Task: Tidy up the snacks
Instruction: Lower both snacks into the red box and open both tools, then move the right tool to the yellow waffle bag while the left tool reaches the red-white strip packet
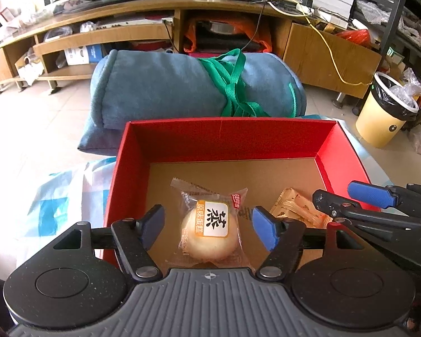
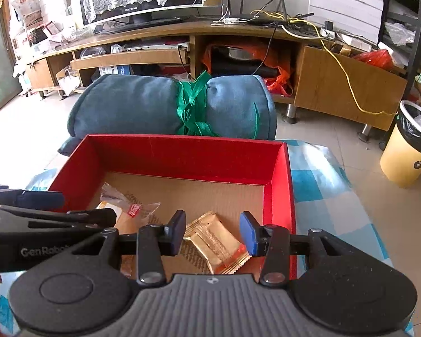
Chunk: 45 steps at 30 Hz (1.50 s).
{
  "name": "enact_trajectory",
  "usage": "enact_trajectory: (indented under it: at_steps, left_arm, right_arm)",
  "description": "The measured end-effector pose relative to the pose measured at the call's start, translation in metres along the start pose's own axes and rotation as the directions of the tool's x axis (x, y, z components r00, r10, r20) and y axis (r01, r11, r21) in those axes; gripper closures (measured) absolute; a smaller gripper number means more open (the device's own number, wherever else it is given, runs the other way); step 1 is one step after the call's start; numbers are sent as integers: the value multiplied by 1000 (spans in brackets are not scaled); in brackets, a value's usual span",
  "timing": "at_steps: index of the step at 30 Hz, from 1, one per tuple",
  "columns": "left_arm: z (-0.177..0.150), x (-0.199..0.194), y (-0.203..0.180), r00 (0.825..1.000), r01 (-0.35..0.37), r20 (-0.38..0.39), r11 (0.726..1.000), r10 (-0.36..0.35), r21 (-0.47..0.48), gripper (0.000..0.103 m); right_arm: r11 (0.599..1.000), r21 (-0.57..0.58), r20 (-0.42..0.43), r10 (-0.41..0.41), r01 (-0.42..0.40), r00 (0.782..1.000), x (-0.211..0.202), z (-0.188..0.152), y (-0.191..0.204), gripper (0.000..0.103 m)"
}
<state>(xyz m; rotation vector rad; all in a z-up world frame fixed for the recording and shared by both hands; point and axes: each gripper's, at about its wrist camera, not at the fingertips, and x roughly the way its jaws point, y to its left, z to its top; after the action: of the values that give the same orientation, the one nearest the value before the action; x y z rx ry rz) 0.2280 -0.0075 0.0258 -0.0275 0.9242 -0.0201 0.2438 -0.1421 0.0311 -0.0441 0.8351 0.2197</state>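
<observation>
Both the left gripper (image 1: pixel 207 226) and right gripper (image 2: pixel 212 233) hang open over the red box (image 1: pixel 224 140), a rolled blue blanket (image 1: pixel 165 90) behind.

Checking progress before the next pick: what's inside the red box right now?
Inside the red box: a wrapped round cake and a gold snack packet on the cardboard floor. The box's near edge is hidden behind both tools.

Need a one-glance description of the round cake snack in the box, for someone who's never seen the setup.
Find the open red box with the brown cardboard floor, in front of the rolled blue blanket. The round cake lies on that floor at the near left. It is a pale dome in clear wrap with a white label in bold black print, unlike the flat golden packet to its right.
</observation>
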Motion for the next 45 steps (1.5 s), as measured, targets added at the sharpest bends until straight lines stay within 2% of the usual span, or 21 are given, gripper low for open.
enact_trajectory:
  at_steps: [10,16,22,29,40,43,45]
  left_arm:
    - [-16,-29,1,999,17,28,1000,-17,2,24]
    - [-37,-42,7,1000,28,10,1000,-28,-3,21]
    - [-66,-49,14,998,37,-43,999,-37,-3,20]
    - [-102,-56,36,991,37,-122,997,-45,-70,19]
    - [-156,-58,49,966,4,-251,979,-57,-205,18]
    - [-164,-54,50,958,-17,-282,967,-56,-252,17]
    - [-169,-54,47,957,-50,-287,963,-29,-265,16]
  right_arm:
    - [1000,-20,9,11,-11,1000,-28,-13,5,62]
    - [999,-45,-2,30,-30,1000,-43,-30,11,59]
    - [996,-67,-33,52,-54,998,-52,-53,19,59]
    - [991,-106,-85,73,-82,994,-55,-77,32,59]
    - [969,-191,-127,137,-160,982,-53,-86,66,58]
    - [962,-204,-132,157,-182,979,-53,-85,74,58]
    - [956,-216,-129,173,-198,976,-55,-85,79,58]
